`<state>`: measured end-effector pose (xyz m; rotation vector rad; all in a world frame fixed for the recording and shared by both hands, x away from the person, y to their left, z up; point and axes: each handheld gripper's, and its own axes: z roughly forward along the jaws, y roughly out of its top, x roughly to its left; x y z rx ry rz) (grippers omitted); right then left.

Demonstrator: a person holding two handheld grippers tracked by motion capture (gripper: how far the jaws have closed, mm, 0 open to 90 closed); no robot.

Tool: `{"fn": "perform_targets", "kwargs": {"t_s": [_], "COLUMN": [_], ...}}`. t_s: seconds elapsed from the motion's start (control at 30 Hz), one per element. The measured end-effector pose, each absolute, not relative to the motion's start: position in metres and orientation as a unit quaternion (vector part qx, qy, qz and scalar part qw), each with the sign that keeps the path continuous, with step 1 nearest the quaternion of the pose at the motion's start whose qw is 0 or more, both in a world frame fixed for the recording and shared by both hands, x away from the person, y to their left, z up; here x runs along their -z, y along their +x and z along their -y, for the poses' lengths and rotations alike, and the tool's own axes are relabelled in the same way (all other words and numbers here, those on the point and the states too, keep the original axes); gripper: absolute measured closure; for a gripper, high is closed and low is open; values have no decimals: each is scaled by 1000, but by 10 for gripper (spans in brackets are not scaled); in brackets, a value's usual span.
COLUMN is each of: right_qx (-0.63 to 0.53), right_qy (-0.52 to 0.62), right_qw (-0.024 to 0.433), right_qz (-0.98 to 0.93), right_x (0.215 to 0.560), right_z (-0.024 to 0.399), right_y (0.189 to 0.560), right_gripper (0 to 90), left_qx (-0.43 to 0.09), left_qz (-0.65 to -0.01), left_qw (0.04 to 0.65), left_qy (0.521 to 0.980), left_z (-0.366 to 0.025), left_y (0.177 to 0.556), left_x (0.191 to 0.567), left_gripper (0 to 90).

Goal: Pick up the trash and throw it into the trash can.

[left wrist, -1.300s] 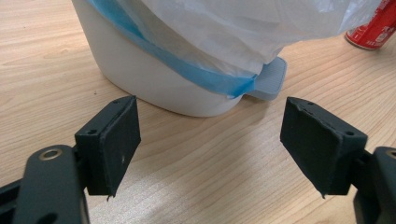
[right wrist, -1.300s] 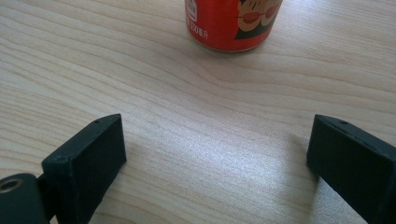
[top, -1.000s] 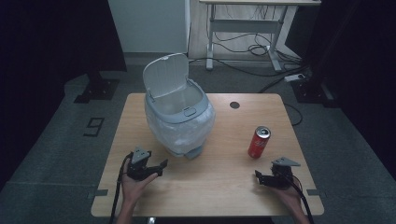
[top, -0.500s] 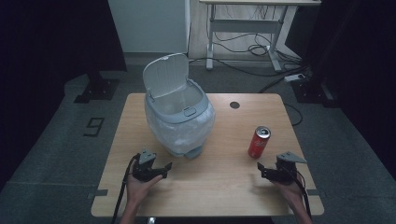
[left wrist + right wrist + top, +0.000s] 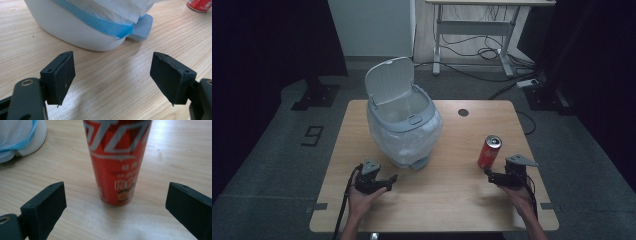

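Right hand-held gripper (image 5: 490, 176) moved closer, jaws opening, can (image 5: 488, 151) just ahead

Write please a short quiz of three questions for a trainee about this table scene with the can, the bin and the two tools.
1. True or false: the lid of the bin stands open.
2. Which thing stands upright directly in front of the right tool? A) a glass bottle B) the red can C) a cup
3. In one phrase: what lines the bin and hangs over its outside?

Key:
1. True; the lid is tilted up and back.
2. B; the can stands on the table ahead of the wide-open jaws, not touched by them. These jaws have just been opening.
3. A thin white plastic bag.
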<state>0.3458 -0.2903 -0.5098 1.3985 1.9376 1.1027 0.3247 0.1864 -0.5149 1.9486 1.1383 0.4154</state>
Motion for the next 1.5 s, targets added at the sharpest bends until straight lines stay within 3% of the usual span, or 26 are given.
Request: {"fn": "perform_targets", "kwargs": {"t_s": [0.63, 0.9, 1.03, 1.33, 1.5], "right_qx": [-389, -404, -411, -423, -442], "right_qy": [520, 509, 497, 487, 476], "right_qw": [260, 266, 276, 276, 281], "right_qz": [-714, -712, -713, -713, -707], "right_x": [513, 517, 516, 508, 485], "right_z": [280, 279, 278, 281, 287], "right_y": [386, 391, 390, 384, 375], "right_gripper": [27, 148, 333, 342, 343], "left_qx": [-159, -156, -156, -155, -154], "left_qz": [-457, -457, -457, -459, -460], "left_qw": [406, 404, 403, 404, 402], "left_qy": [775, 777, 777, 776, 777], "left_z": [-188, -188, -189, -191, -191], "left_y": [326, 327, 327, 327, 327], "left_x": [517, 518, 518, 518, 518], "left_gripper": [200, 200, 200, 201, 201]}}
